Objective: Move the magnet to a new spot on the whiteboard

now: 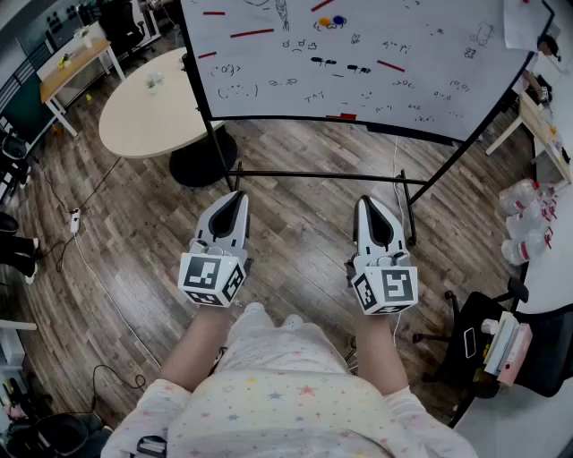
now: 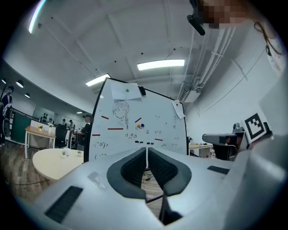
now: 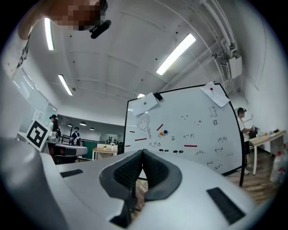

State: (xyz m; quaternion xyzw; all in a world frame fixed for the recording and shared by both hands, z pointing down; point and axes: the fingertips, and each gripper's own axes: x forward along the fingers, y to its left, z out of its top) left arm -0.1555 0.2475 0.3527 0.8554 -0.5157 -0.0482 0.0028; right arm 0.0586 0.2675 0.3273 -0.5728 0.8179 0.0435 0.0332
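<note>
Star-patterned shirt (image 1: 286, 402) and forearms (image 1: 192, 349) are seen lowest in the head view. Ahead of them the left claw (image 1: 236, 197) and right claw (image 1: 368, 202) are held side by side over the wooden floor (image 1: 295, 170), well apart from the whiteboard (image 1: 403, 54). An orange magnet (image 1: 324, 21) and a blue magnet (image 1: 338, 20) are stuck just beside each other near the board's upper edge, among scribbles and red strips (image 1: 252, 33). A round worktop (image 1: 152, 98) is seen at the board's left.

In the left gripper view, the left claw's jaws are pressed together with nothing between them. Both magnets are seen on the board beyond, right of a drawn face (image 2: 120, 110).

In the right gripper view, the right claw's jaws are likewise closed tip to tip and empty, with the magnets showing on the board above them.
</note>
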